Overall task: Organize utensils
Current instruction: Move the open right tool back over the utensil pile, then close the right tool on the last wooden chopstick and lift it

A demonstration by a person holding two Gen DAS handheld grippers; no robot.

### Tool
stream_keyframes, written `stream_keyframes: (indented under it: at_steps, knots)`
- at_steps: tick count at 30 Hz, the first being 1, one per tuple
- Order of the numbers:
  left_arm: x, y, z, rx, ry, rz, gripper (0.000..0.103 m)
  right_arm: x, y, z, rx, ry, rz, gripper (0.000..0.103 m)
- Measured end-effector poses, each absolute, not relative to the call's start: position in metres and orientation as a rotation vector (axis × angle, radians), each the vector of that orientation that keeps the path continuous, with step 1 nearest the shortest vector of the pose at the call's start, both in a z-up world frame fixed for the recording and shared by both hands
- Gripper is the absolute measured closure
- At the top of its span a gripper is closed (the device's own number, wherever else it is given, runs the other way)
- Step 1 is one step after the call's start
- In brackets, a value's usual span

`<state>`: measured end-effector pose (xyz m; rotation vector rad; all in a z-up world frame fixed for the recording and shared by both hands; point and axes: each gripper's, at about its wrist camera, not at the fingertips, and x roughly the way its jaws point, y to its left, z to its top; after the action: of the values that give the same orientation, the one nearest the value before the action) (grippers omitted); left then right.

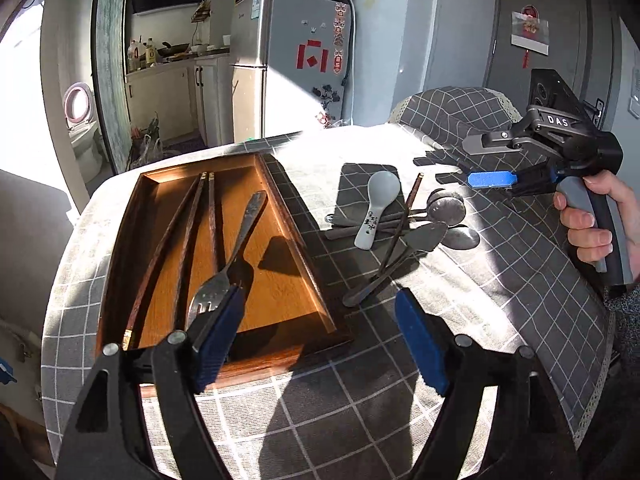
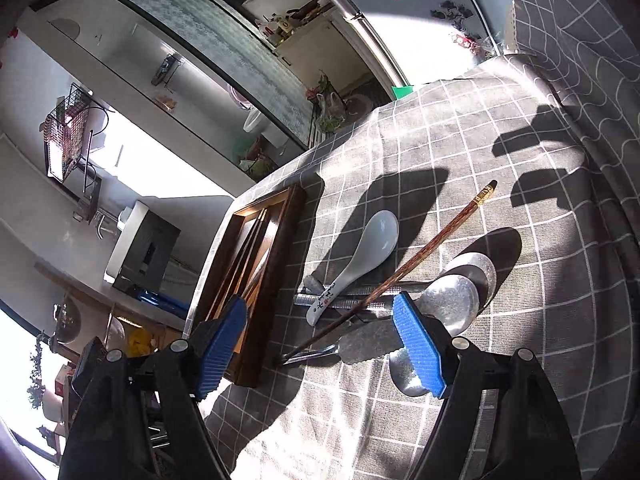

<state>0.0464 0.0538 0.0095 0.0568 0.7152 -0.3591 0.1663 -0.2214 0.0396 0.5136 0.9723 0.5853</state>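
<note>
A wooden tray (image 1: 280, 196) on the checked tablecloth holds dark chopsticks (image 1: 188, 220) and a metal fork (image 1: 236, 248). My left gripper (image 1: 320, 340) is open and empty above the tray's near right corner. To the tray's right lies a pile: a white ceramic spoon (image 1: 378, 204), a chopstick (image 1: 404, 220), metal spoons (image 1: 450, 208) and a cake server (image 1: 426, 238). My right gripper (image 1: 490, 162) is open beyond the pile. In the right wrist view it (image 2: 320, 344) hangs open above the ceramic spoon (image 2: 360, 256), chopstick (image 2: 420, 260), metal spoons (image 2: 460, 292) and tray (image 2: 276, 264).
The table is draped in a grey checked cloth (image 1: 360, 400). A chair back with the same cloth (image 1: 452, 108) stands at the far right. A fridge (image 1: 288, 60) and kitchen cabinets are behind the table.
</note>
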Motion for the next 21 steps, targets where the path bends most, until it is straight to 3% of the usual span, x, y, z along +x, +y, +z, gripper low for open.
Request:
stream_keyframes:
  at_steps: [4,6,10,13,17,19,21]
  knots:
    - [0.06,0.017,0.0,0.099,0.741,-0.441,0.024,0.158,-0.244,0.025,0.551,0.977,0.568,0.026]
    - [0.072,0.005,-0.005,0.108,0.761,-0.461,0.038,0.157,-0.252,0.018,0.566,0.979,0.571,0.026]
    - [0.099,-0.01,-0.017,0.129,0.802,-0.471,0.051,0.161,-0.255,0.005,0.589,0.998,0.581,0.026]
    - [0.112,-0.017,-0.026,0.168,0.838,-0.444,0.07,0.167,-0.256,-0.001,0.601,1.008,0.579,0.026]
    - [0.119,-0.017,-0.036,0.175,0.865,-0.43,0.076,0.174,-0.253,-0.006,0.603,1.021,0.587,0.026]
    - [0.118,-0.02,-0.035,0.176,0.868,-0.452,0.09,0.176,-0.248,-0.007,0.601,1.029,0.588,0.026]
    - [0.115,-0.024,-0.034,0.198,0.865,-0.458,0.097,0.177,-0.244,-0.008,0.598,1.033,0.589,0.026]
